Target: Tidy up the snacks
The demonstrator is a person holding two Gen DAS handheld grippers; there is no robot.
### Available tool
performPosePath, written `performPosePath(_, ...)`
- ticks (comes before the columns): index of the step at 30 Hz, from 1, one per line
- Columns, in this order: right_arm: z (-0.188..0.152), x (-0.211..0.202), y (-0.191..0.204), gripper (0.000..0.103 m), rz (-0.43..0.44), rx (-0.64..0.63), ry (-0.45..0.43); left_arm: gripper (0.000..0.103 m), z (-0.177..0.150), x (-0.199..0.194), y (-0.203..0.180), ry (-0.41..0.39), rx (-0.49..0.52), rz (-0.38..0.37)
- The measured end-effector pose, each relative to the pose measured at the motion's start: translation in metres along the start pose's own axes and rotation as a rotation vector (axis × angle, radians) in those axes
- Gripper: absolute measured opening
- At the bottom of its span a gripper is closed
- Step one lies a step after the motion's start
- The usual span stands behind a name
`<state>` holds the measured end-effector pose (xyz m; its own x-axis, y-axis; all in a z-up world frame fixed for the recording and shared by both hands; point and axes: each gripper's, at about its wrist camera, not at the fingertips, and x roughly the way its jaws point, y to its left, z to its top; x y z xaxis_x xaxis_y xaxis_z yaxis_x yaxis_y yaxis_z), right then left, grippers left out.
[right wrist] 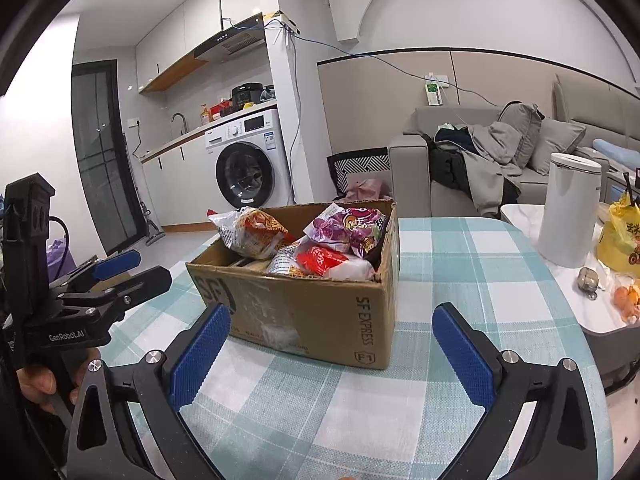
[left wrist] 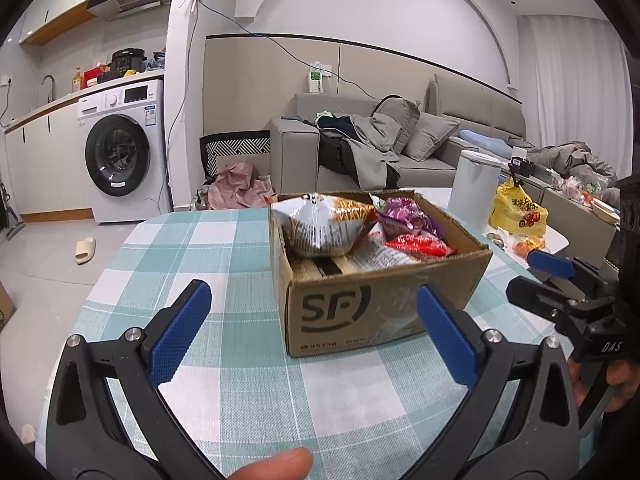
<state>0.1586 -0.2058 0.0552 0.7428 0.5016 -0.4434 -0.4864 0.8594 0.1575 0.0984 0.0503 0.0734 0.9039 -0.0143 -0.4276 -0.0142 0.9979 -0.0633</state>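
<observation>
Box (left wrist: 372, 300) of snacks sits corner-on; both grippers' fingers (left wrist: 180, 332) (right wrist: 200, 354) spread apart, empty.

Both tongs share one build: black angular frames with triangular cut-outs, silver screws at the joints, and blue ribbed pads. The left tongs (left wrist: 314, 330) carry white "GenRobot.AI" lettering; the right tongs (right wrist: 330, 350) read "DAS".

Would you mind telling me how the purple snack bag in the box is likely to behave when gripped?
The purple snack bag looks puffy and crinkled, so probably light and floppy. Its glossy film may slip between pads, and contents could crush.
</observation>
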Motion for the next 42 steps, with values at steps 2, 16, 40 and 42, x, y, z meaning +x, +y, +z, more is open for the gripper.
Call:
performPosePath(2, -0.003, -0.002, 0.001, 0.103, -0.005, -0.003, -0.004, 0.102, -0.006, 0.0, 0.001, -0.002, 0.002, 0.002)
performPosePath(16, -0.019, -0.002, 0.004, 0.103, -0.009, -0.026, -0.022, 0.102, -0.032, 0.006, 0.022, 0.001, -0.056, 0.032)
performPosePath(40, -0.02, -0.016, 0.003, 0.103, -0.029, -0.018, -0.089, 0.102, -0.035, 0.004, 0.021, -0.015, -0.049, 0.029)
performPosePath(42, -0.02, -0.016, 0.004, 0.103, -0.03, -0.026, -0.088, 0.102, -0.035, 0.004, 0.021, -0.017, -0.048, 0.028)
